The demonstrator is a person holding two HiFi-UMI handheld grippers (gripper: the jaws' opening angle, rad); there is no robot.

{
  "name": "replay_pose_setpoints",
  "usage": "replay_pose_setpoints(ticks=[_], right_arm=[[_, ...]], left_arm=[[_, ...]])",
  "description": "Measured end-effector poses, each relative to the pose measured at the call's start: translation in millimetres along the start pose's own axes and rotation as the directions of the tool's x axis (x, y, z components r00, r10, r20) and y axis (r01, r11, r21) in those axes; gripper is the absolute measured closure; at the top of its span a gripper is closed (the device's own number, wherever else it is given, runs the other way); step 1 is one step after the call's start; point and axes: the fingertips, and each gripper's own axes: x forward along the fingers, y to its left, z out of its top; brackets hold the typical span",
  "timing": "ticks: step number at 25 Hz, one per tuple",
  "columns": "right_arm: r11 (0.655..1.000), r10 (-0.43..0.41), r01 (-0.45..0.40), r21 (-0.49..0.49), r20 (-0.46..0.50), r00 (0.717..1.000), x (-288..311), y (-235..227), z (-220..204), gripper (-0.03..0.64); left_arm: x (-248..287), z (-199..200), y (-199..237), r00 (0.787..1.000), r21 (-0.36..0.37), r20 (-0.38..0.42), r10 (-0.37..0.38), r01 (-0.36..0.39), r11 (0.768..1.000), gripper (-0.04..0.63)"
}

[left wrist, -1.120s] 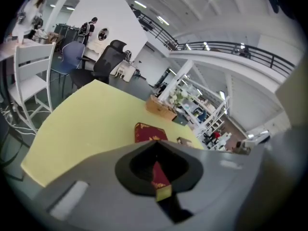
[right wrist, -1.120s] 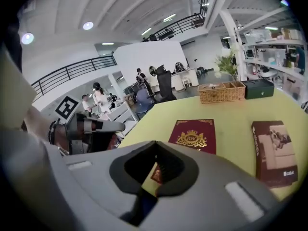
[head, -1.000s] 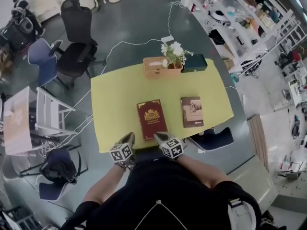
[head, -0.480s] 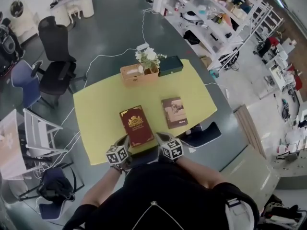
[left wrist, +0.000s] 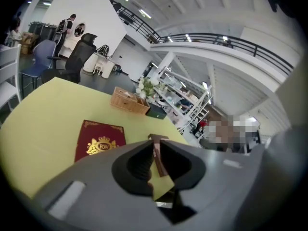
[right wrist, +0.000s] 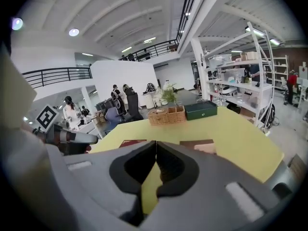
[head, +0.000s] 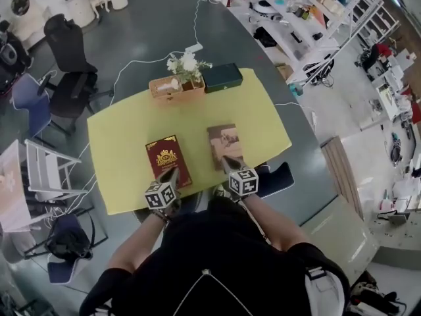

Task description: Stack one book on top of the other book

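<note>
Two books lie flat on the yellow table (head: 125, 130): a red book (head: 166, 160) with a gold crest, and to its right a brown book (head: 223, 142). My left gripper (head: 172, 174) hovers over the red book's near end; its jaws are opening, a narrow gap shows and nothing is between them. My right gripper (head: 227, 162) is shut and empty at the brown book's near end. The left gripper view shows the red book (left wrist: 98, 141) left of the left gripper (left wrist: 154, 146). Past the right gripper (right wrist: 156, 148), the right gripper view shows the brown book (right wrist: 202, 145).
A wicker basket (head: 172, 86) with white flowers and a dark green box (head: 222, 78) stand at the table's far edge. Chairs (head: 69, 58) stand left of the table, a blue seat (head: 279, 176) at its near right corner. Cables run across the floor.
Both grippers have come forward from the near edge over the table. The right one swung rightward to the brown book's near end, and the left one now sits over the red book's near end.
</note>
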Motion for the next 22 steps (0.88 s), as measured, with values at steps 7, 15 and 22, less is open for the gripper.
replay_pose_setpoints(ticks=[7, 15, 22], right_arm=[[0.996, -0.021, 0.025, 0.089, -0.048, 0.999, 10.9, -121.3, -4.6, 0.456], [0.988, 0.056, -0.023, 0.151, -0.216, 0.975, 46.9, -197.8, -69.7, 0.394], [0.978, 0.144, -0.091, 0.187, -0.294, 0.945, 87.1, -205.3, -105.6, 0.379]], left_arm=[[89.6, -22.5, -60.6, 0.996, 0.055, -0.082, 0.038, -0.033, 0.998, 0.435], [193.2, -81.0, -66.2, 0.970, 0.087, -0.219, 0.105, -0.088, 0.992, 0.347], [245.6, -109.3, -41.9, 0.947, 0.107, -0.275, 0.166, -0.142, 0.984, 0.324]])
